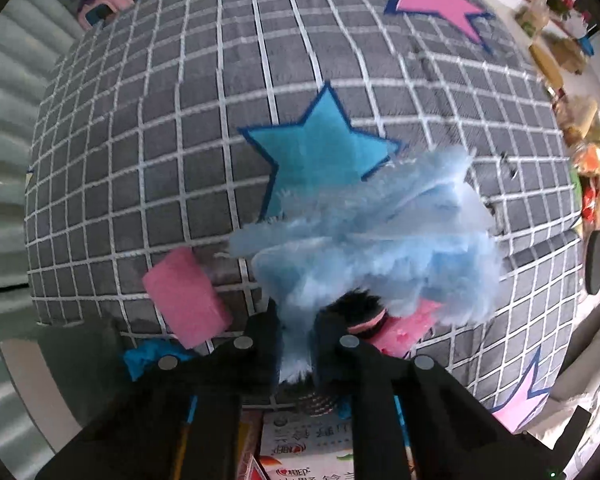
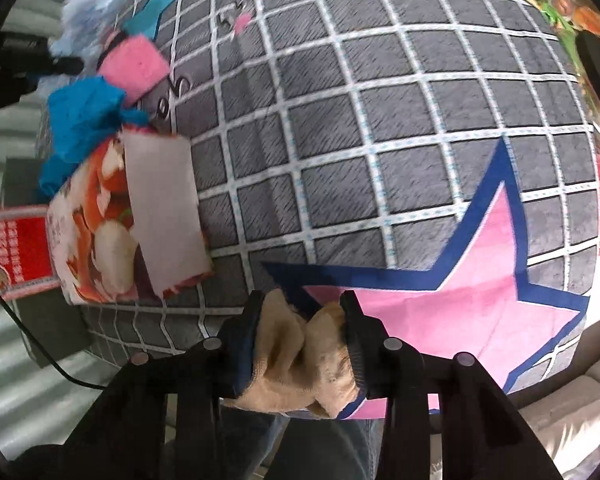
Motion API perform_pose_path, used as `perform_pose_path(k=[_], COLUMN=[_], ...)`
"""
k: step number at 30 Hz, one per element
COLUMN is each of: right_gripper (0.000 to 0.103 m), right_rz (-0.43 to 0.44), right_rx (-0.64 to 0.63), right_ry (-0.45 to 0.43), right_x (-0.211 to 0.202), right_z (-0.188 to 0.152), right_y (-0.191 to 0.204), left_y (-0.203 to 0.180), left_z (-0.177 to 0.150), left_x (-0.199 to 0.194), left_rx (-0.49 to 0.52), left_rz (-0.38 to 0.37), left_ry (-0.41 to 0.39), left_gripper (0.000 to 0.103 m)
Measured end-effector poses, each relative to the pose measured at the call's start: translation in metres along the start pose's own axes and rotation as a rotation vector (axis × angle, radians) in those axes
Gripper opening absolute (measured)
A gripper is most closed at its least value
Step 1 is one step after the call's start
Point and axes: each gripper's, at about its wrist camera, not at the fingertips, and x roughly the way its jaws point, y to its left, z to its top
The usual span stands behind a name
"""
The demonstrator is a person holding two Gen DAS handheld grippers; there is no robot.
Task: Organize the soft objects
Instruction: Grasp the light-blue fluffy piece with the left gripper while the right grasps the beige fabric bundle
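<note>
On the grey checked, star-printed bed cover in front of me: a fluffy light-blue duster head lies over a printed star, a pink sponge block to its left, a crumpled blue cloth beside a printed tissue pack at the near edge.

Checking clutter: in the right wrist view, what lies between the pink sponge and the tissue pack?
A crumpled blue cloth lies between the pink sponge and the tissue pack, seen in the right wrist view.
</note>
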Motion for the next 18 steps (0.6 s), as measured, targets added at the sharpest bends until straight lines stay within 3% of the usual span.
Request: perform_pose_path(k=[7,13,18], right_gripper=[0.040,0.040,0.040], right_rz=[0.031,0.046,0.049], right_rx=[0.046,0.056,0.062], right_ry=[-0.063,-0.097,-0.120], right_x=[-0.039,-0.066,-0.078], right_z=[0.019,0.030,0.028], right_y=[-0.025,-0.032,-0.025], left_y=[0.003,0.000,-0.018], left_z=[0.004,-0.019,-0.043], left_x=[-0.040,-0.085,-0.090], left_rx=[-0.003,0.054,0.096], left_rz=[-0.030,-0.033,-0.047], left_ry=[-0.078,-0.142,-0.154], left_gripper=[0.012,0.012,0.012])
